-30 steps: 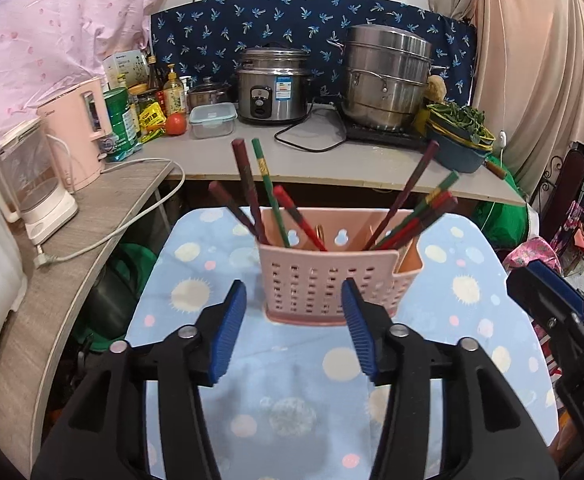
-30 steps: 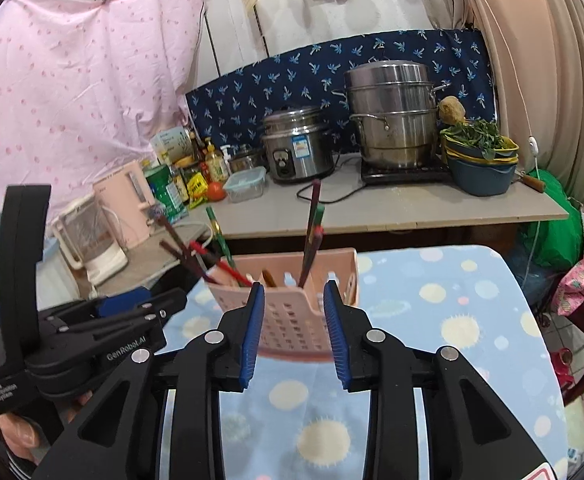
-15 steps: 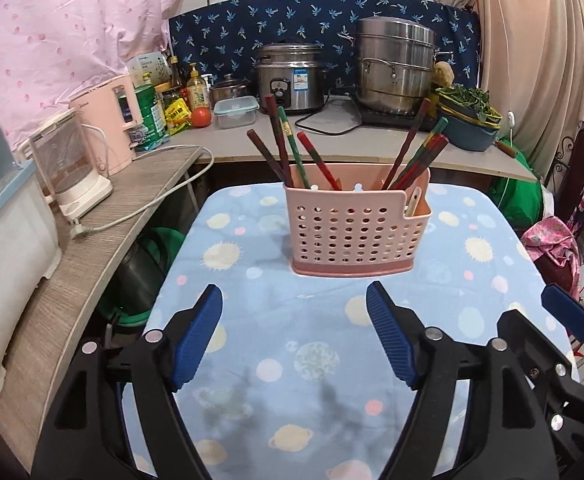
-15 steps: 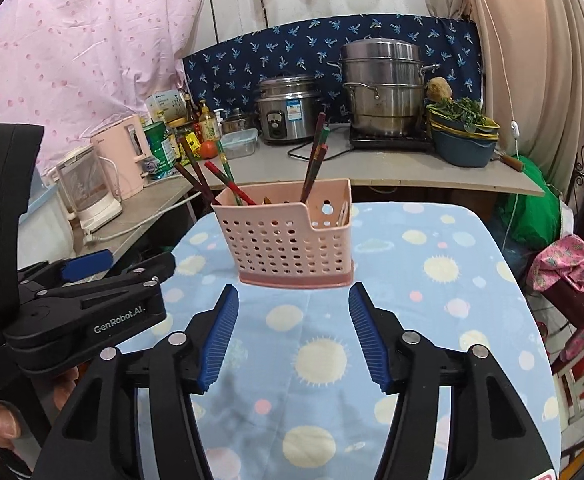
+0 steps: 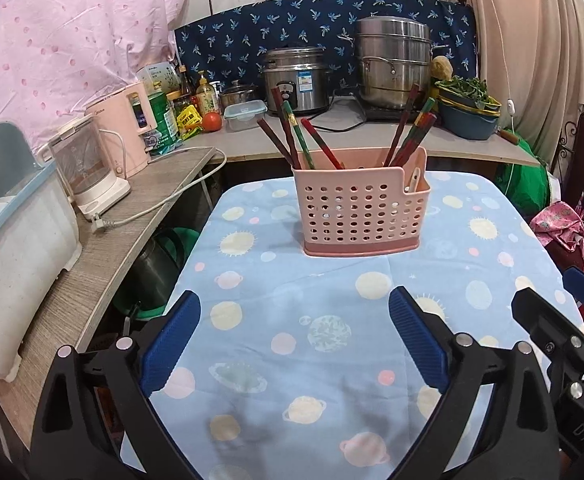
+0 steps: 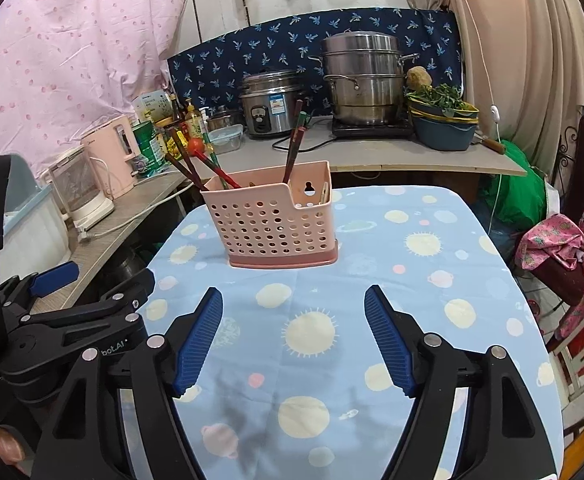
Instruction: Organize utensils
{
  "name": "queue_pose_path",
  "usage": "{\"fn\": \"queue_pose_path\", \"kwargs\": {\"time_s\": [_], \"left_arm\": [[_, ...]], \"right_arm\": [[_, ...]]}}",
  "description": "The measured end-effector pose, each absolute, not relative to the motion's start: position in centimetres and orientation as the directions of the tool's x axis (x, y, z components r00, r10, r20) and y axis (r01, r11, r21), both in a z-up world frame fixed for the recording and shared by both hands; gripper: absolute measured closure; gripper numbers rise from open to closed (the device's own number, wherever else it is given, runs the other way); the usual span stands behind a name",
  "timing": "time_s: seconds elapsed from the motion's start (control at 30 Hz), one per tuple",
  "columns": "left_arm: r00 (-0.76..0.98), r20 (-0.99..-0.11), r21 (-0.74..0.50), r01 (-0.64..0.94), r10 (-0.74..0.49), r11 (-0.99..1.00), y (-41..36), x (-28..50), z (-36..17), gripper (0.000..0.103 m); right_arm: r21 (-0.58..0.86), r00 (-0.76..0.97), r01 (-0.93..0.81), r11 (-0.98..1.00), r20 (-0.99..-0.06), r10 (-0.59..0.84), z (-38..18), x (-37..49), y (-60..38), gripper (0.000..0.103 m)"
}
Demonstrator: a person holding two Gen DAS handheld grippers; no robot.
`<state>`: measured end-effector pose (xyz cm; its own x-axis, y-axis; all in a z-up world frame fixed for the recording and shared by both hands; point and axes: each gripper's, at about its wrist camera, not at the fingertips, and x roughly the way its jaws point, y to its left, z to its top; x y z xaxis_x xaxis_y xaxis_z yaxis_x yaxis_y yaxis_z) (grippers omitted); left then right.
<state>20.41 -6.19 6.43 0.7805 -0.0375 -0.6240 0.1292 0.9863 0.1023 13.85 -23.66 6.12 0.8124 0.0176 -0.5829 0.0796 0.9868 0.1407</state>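
Observation:
A pink perforated utensil basket (image 5: 362, 211) (image 6: 274, 228) stands upright on the blue planet-print tablecloth (image 5: 332, 320) (image 6: 412, 280). Several dark red and green chopsticks (image 5: 292, 132) (image 6: 196, 164) lean out of its left and right compartments, and a pale spoon handle (image 5: 414, 178) shows in the small front pocket. My left gripper (image 5: 294, 308) hangs well in front of the basket, its jaws still opening with nothing between them. My right gripper (image 6: 294, 304) is likewise back from the basket, jaws opening and empty. The left gripper's body (image 6: 72, 320) shows at the right wrist view's left edge.
A counter behind the table holds a rice cooker (image 5: 296, 80), a steel steamer pot (image 5: 392, 62), a bowl of greens (image 5: 468, 116), a tomato and bottles. Kettles (image 5: 88, 172) and a white bin (image 5: 12, 248) sit on the left shelf. Cloth bundles lie at the right.
Both grippers have drawn back from the basket and opened wide; the basket now stands farther away on the cloth, free of both.

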Motion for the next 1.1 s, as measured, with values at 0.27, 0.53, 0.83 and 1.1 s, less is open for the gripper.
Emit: {"fn": "queue_pose_path", "kwargs": {"time_s": [0.27, 0.53, 0.83, 1.1], "left_arm": [[0.766, -0.642, 0.098, 0.114, -0.025, 0.989, -6.0, 19.7, 5.6, 0.007], [0.755, -0.655, 0.091, 0.112, -0.025, 0.99, -5.7, 19.5, 4.8, 0.007], [0.747, -0.664, 0.093, 0.104, -0.016, 0.99, -5.7, 19.7, 4.3, 0.007], [0.741, -0.671, 0.087, 0.095, -0.013, 0.992, -5.4, 19.9, 4.0, 0.007]], "right_arm": [[0.099, 0.806, 0.11, 0.989, -0.591, -0.03, 5.6, 13.1, -23.9, 0.019], [0.106, 0.8, 0.128, 0.986, -0.599, -0.04, 4.8, 12.7, -24.4, 0.006], [0.082, 0.793, 0.144, 0.986, -0.606, -0.065, 4.3, 12.7, -24.5, 0.006], [0.089, 0.781, 0.156, 0.984, -0.621, -0.068, 3.8, 12.6, -24.7, 0.006]]}}
